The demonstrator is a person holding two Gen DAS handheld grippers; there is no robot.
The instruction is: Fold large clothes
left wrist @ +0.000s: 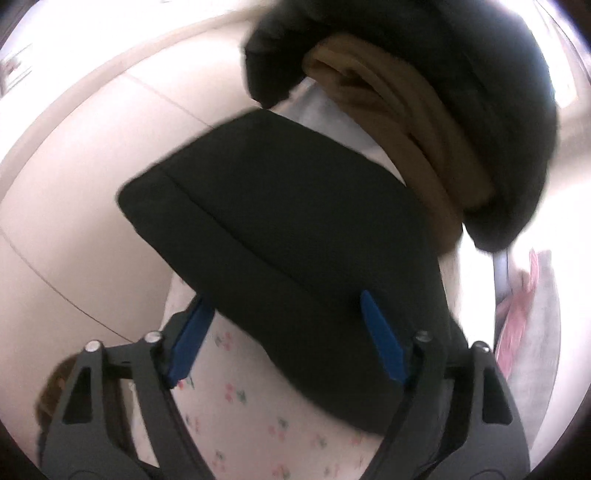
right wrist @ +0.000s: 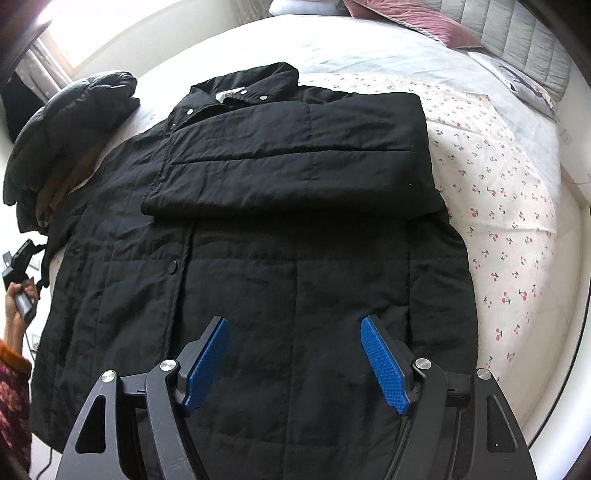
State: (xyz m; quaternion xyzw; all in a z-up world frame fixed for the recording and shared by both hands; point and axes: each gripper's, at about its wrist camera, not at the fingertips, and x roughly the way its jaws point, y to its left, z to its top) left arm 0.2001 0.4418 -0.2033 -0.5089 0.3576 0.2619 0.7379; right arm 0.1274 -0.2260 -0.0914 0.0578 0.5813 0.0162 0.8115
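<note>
A large black quilted coat [right wrist: 258, 236] lies flat on the bed, collar at the far end, one sleeve folded across its chest. My right gripper [right wrist: 295, 347] hovers open and empty over the coat's lower part. My left gripper [left wrist: 284, 332] is open at the coat's left side, with the end of the other black sleeve [left wrist: 280, 229] hanging off the bed edge in front of its fingers; it grips nothing. The left gripper also shows in the right wrist view [right wrist: 20, 273], held in a hand at the bed's left edge.
A pile with a black puffer jacket [right wrist: 74, 114] and tan clothing [left wrist: 406, 140] sits at the coat's left shoulder. The bed has a cherry-print sheet [right wrist: 509, 229], pink pillows [right wrist: 450, 26] and a grey headboard [right wrist: 517, 33]. Pale tiled floor [left wrist: 92, 166] lies beside the bed.
</note>
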